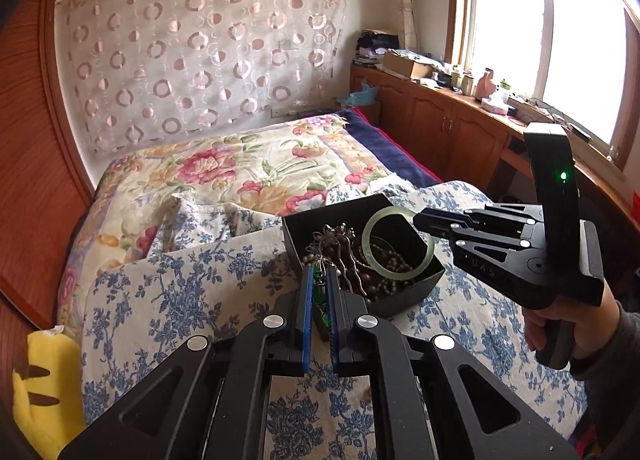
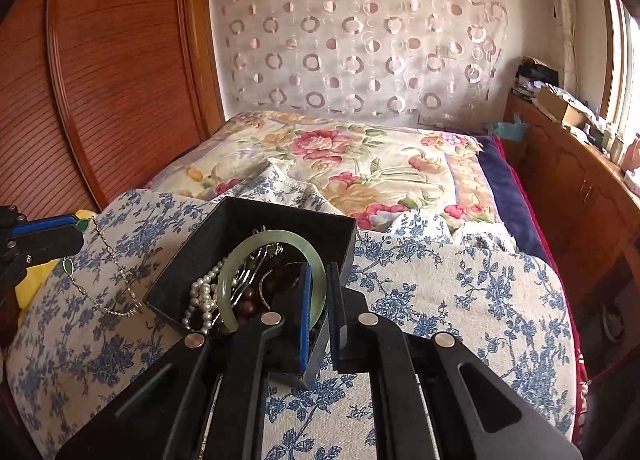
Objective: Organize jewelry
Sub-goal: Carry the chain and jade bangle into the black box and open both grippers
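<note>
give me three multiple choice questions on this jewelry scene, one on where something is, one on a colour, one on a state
1. Where does the silver chain hang?
A. from the left gripper, beside the box
B. inside the box, under the pearls
C. from the window latch

2. What colour is the bangle?
A. bright red
B. pale green
C. black

3. How does the right gripper stand?
A. wide open above the bed
B. shut on the bangle
C. shut on the pearls

Answers:
1 A: the silver chain droops from the left gripper over the blue-flowered cloth, outside the black box.
2 B: the bangle is a pale, milky green ring.
3 B: the right gripper has its blue pads pressed on the bangle's rim, over the box; the pearls lie loose in it.
</note>
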`<state>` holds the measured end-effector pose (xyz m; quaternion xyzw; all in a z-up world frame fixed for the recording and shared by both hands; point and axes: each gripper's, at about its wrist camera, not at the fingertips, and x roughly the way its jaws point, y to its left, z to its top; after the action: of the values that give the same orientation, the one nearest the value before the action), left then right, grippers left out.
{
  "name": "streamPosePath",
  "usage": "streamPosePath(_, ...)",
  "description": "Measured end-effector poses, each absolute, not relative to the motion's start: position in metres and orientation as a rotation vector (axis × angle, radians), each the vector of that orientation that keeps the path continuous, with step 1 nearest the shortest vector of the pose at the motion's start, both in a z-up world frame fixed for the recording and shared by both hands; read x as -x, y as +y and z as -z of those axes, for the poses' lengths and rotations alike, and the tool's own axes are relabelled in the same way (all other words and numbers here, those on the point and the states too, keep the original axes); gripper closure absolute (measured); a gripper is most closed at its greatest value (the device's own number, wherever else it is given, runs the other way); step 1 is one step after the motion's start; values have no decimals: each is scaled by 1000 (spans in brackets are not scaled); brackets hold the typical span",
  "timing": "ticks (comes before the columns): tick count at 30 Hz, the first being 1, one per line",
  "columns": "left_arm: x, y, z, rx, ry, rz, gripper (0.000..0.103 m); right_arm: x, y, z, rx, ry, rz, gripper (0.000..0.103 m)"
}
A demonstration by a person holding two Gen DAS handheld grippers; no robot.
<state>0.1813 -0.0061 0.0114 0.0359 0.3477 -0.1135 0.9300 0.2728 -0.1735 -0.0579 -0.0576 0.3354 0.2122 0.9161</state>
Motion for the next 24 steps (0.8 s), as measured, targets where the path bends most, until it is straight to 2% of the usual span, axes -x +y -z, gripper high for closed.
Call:
streamPosePath(5,-184,-6,-12,-71,711,231,97,-276,-174,65,99,717,-452,91)
streamPosePath(24,-218,-42,-23,-113,688,243,97,-242,-200,49,111,651,-481,91)
